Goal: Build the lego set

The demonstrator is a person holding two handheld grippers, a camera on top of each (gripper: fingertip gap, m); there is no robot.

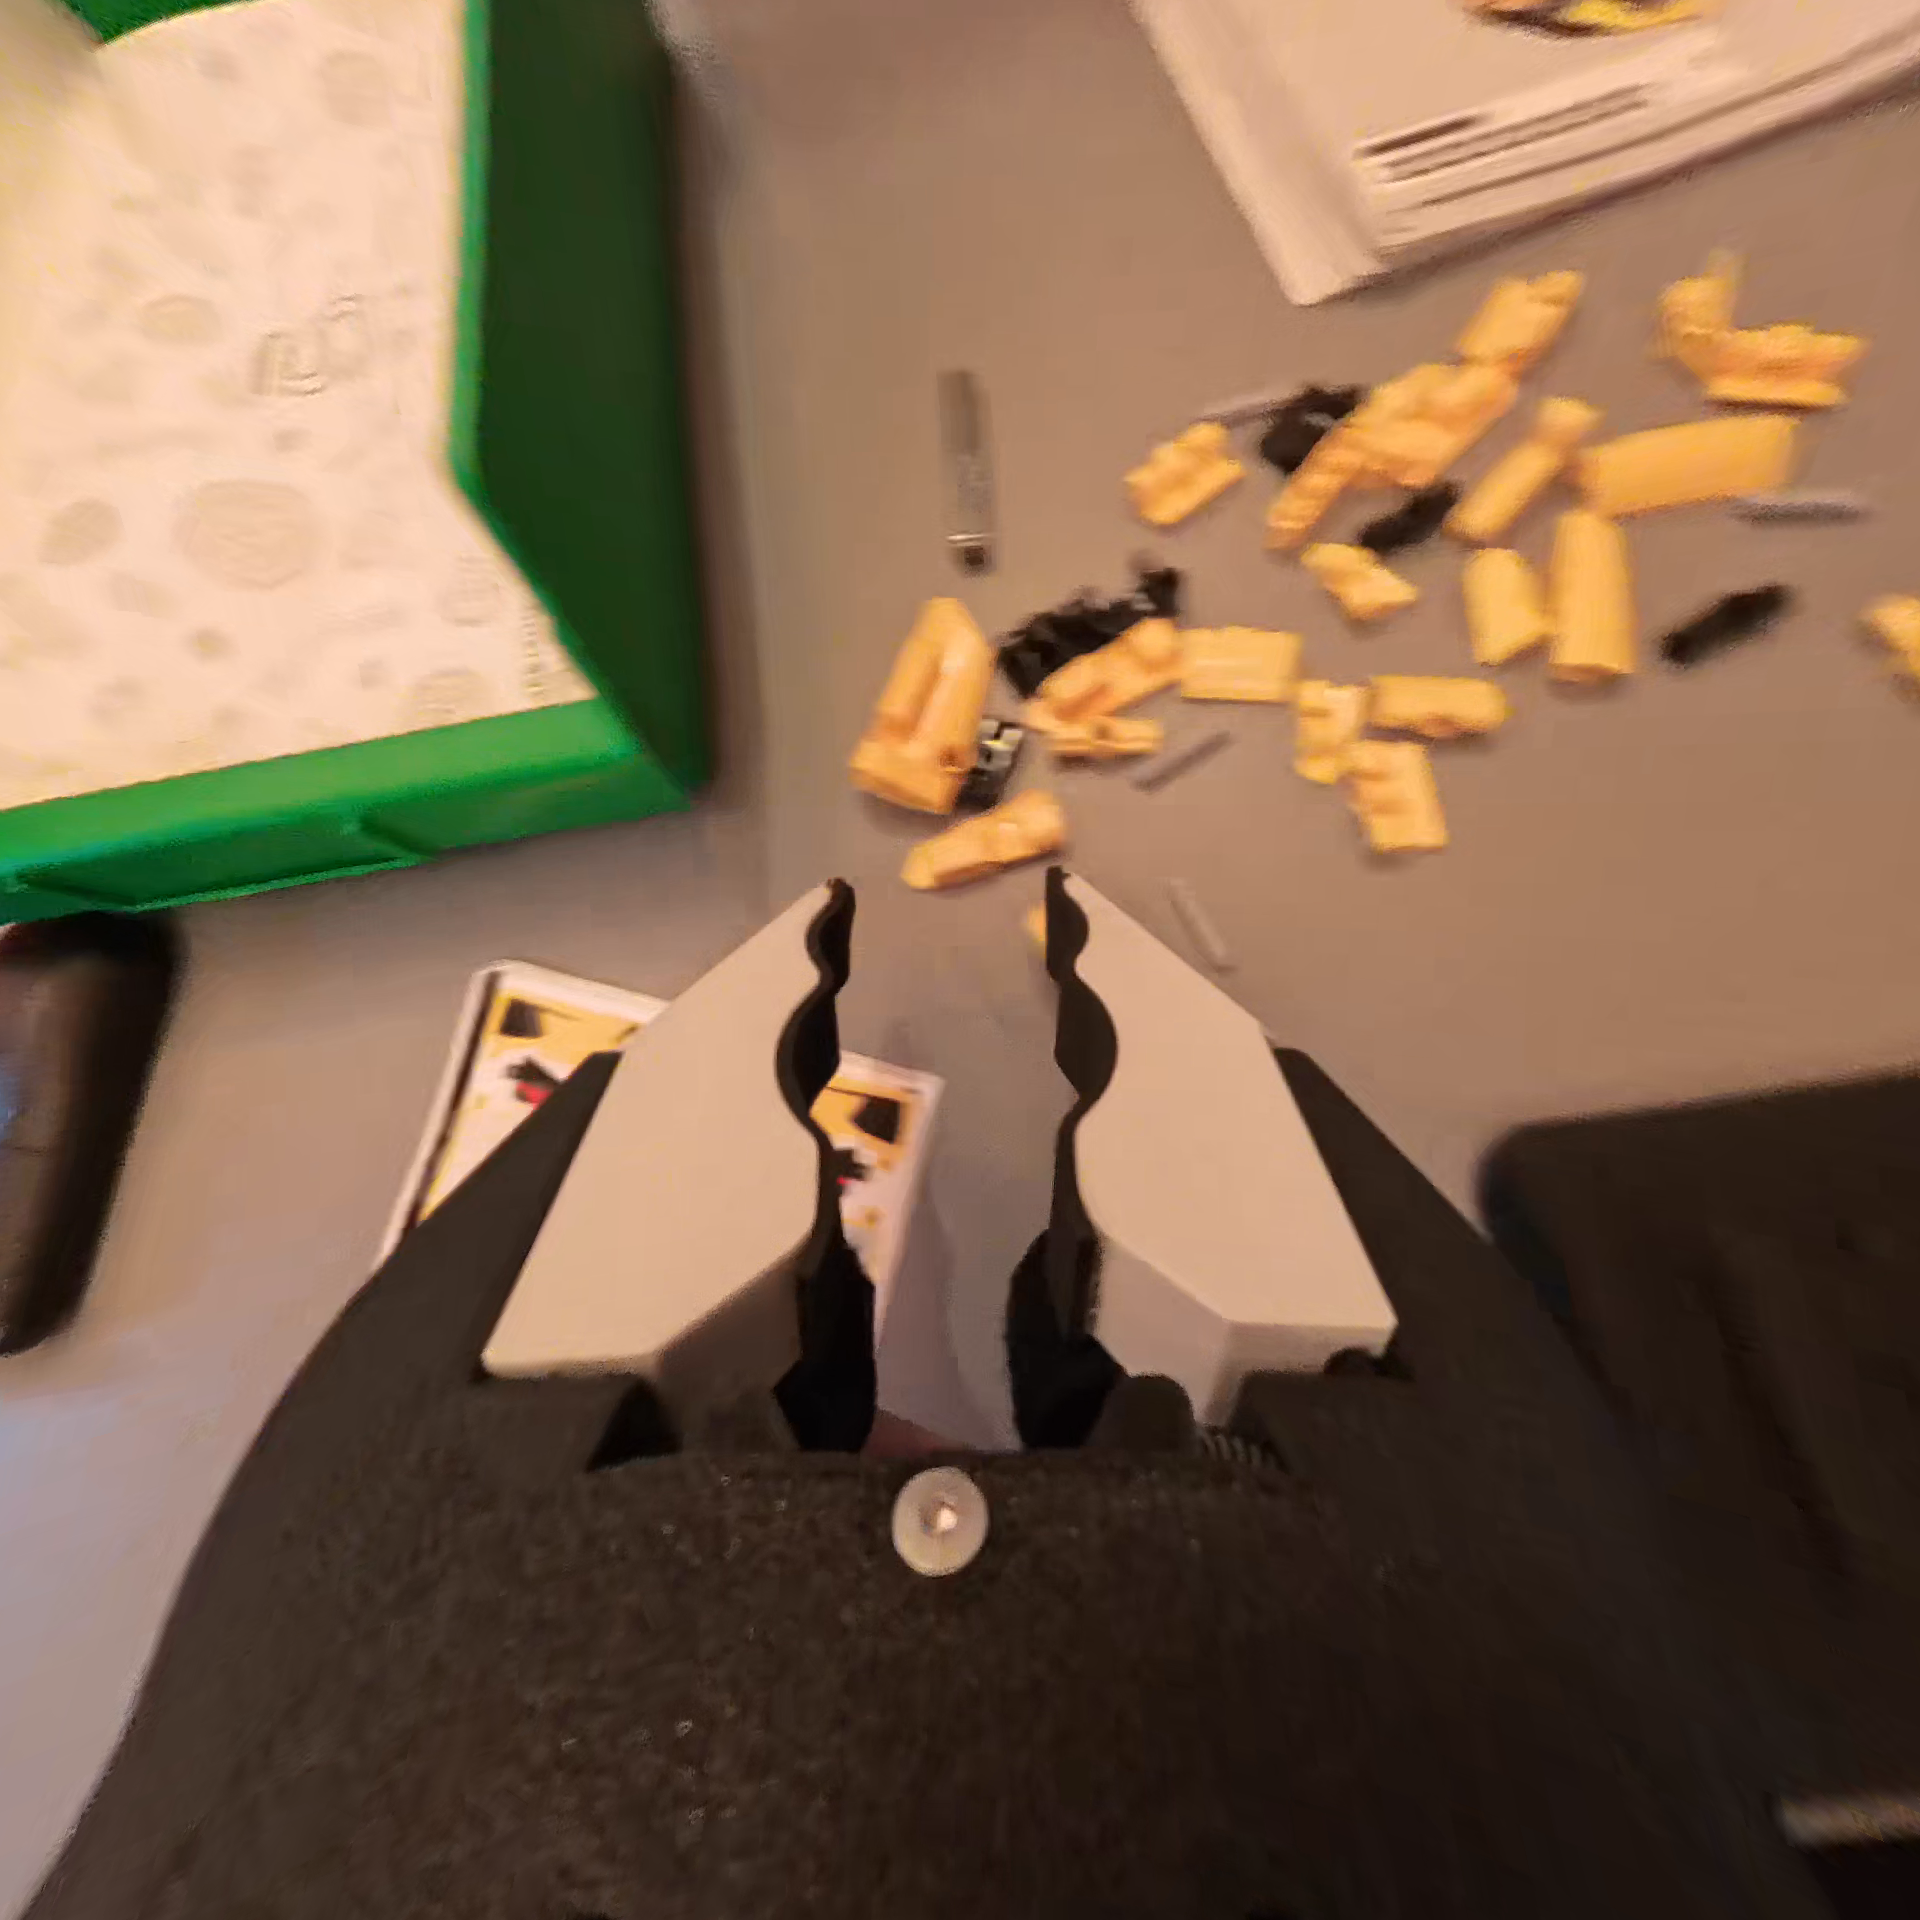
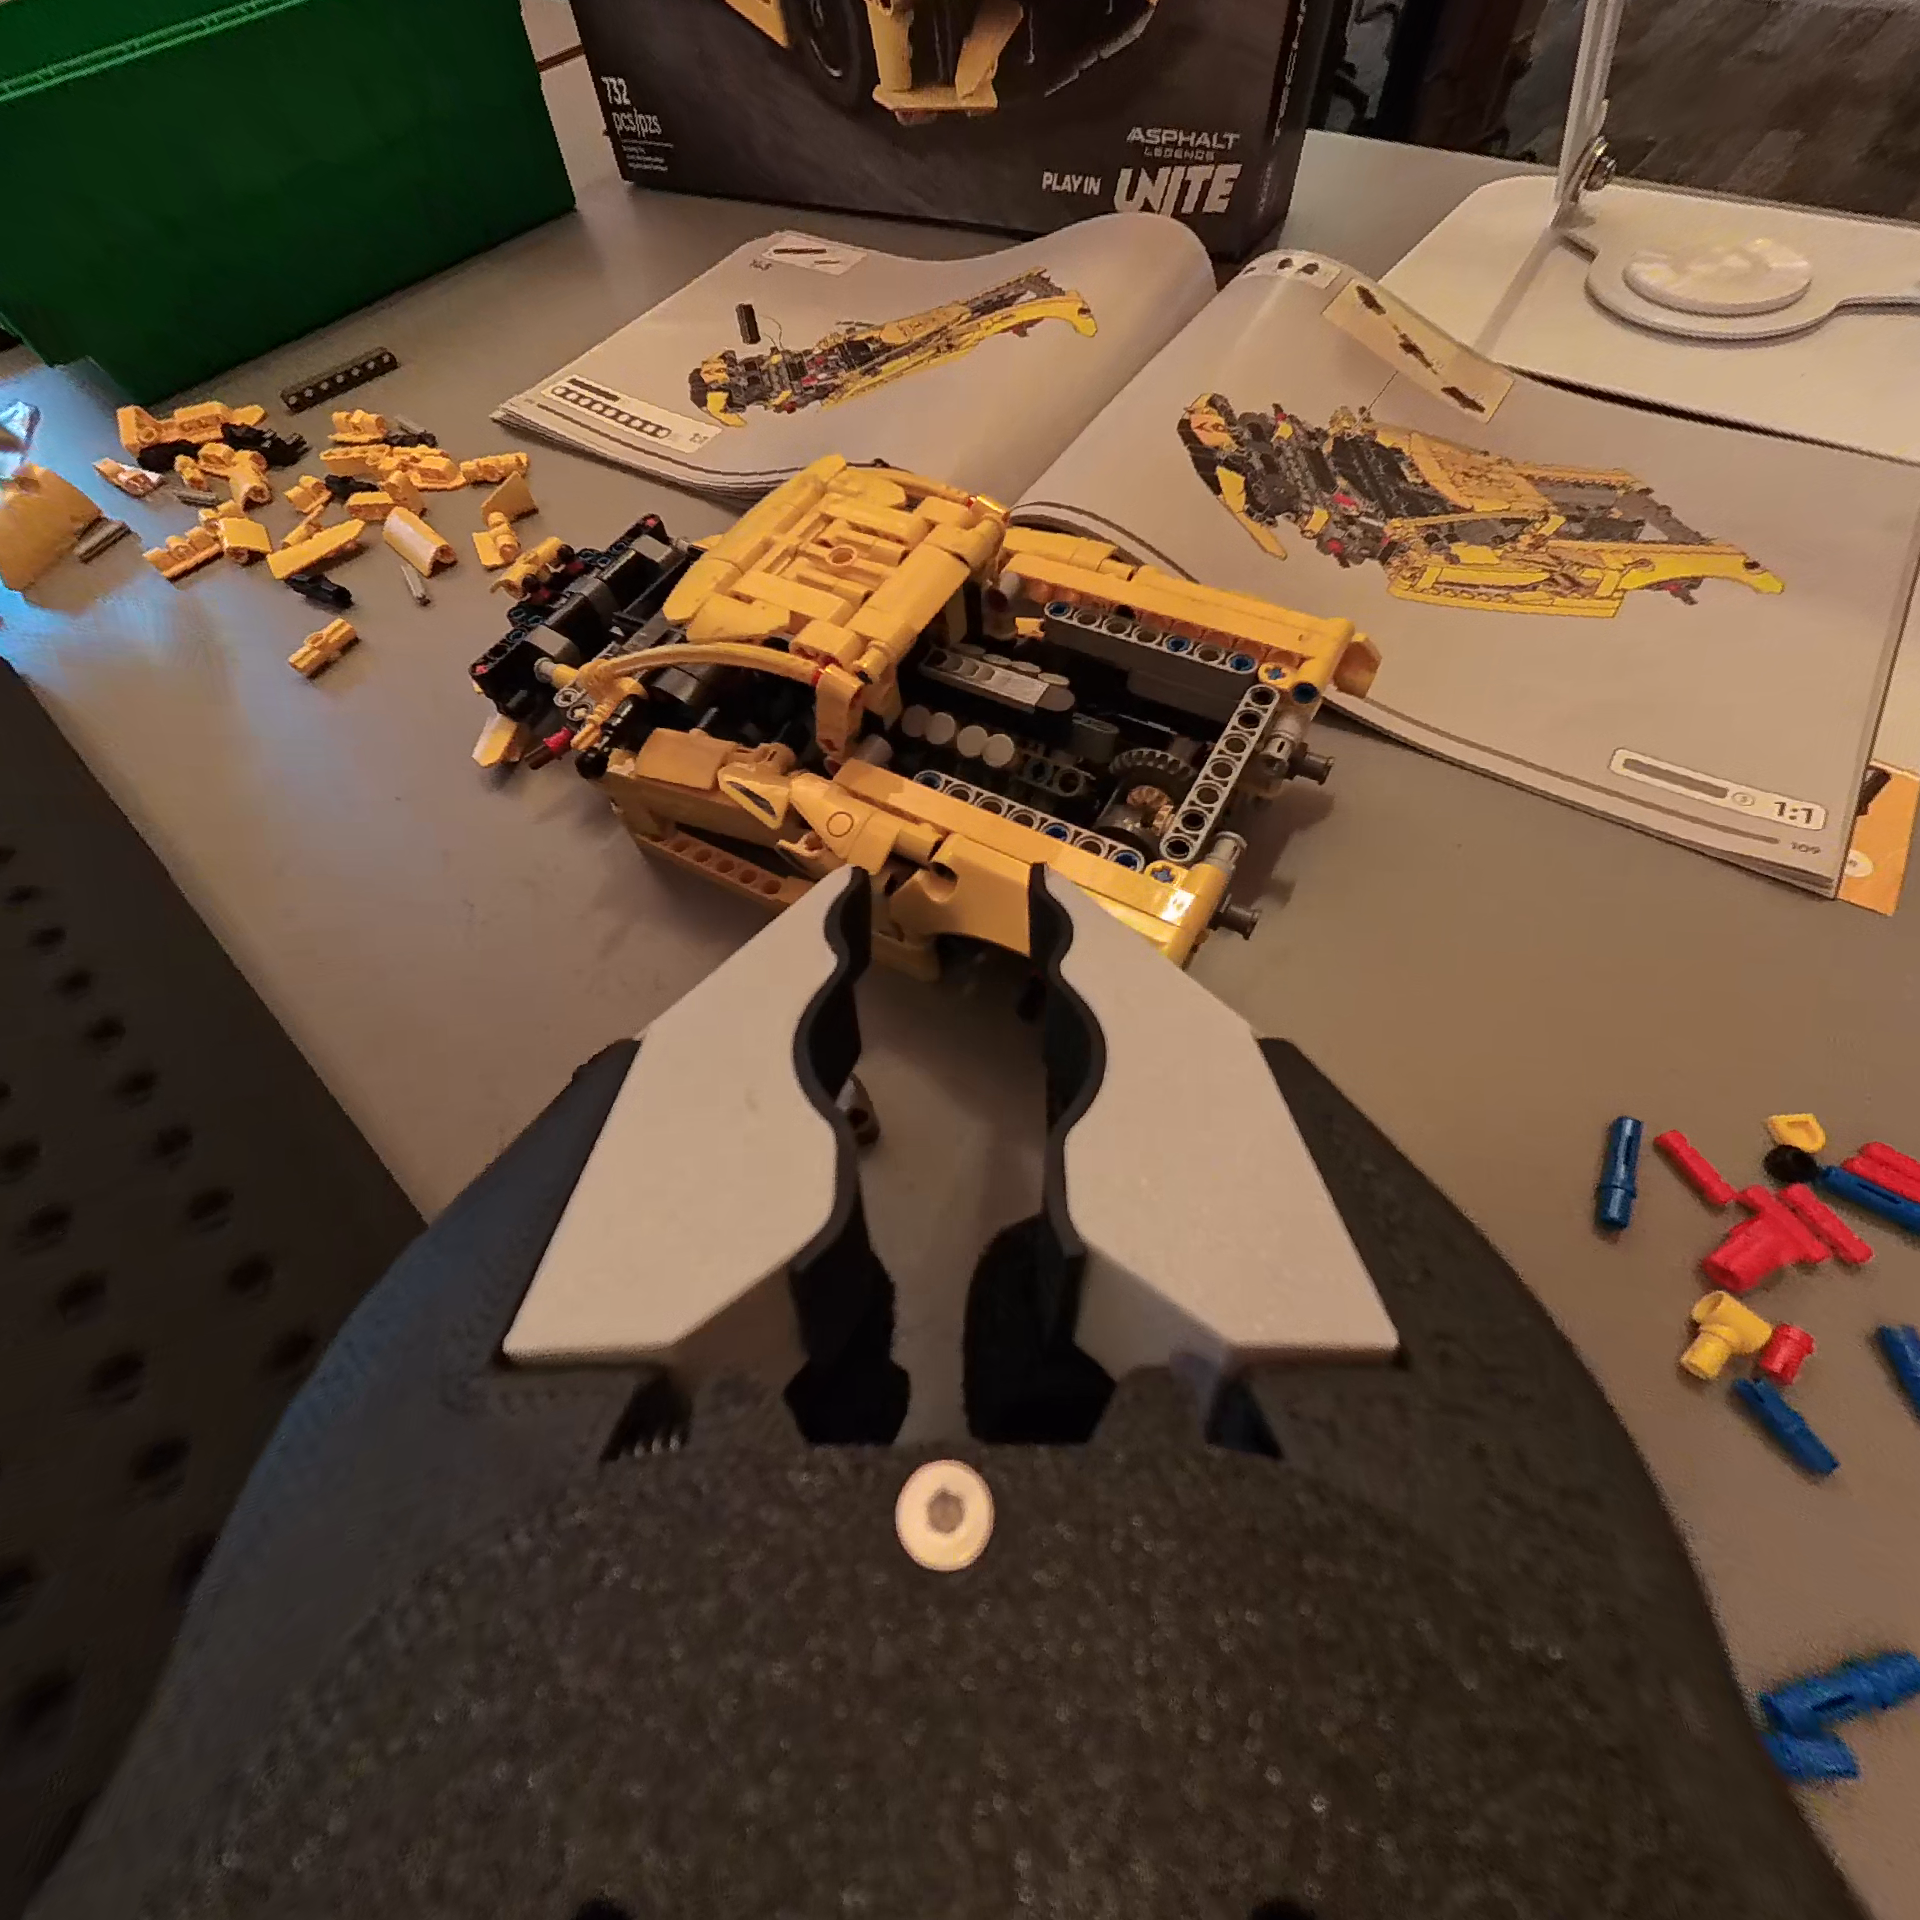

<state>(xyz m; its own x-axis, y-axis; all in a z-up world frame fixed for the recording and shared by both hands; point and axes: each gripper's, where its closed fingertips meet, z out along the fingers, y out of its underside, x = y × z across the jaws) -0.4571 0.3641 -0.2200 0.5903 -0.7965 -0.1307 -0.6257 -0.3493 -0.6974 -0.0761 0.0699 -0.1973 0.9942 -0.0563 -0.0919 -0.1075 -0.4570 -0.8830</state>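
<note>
A half-built yellow and black lego car lies on the grey table in the right wrist view. My right gripper is open, its fingertips at the car's near edge, around a yellow panel; whether they touch it I cannot tell. My left gripper is open and empty above the table, just short of a scatter of loose yellow and black pieces. The nearest is a yellow piece. The same scatter shows in the right wrist view. The left wrist view is blurred.
A green bin stands left, also in the right wrist view. An open instruction booklet and the set's box lie behind the car. Red, blue and yellow pins lie right. A sticker sheet lies under the left gripper. A black perforated mat lies left.
</note>
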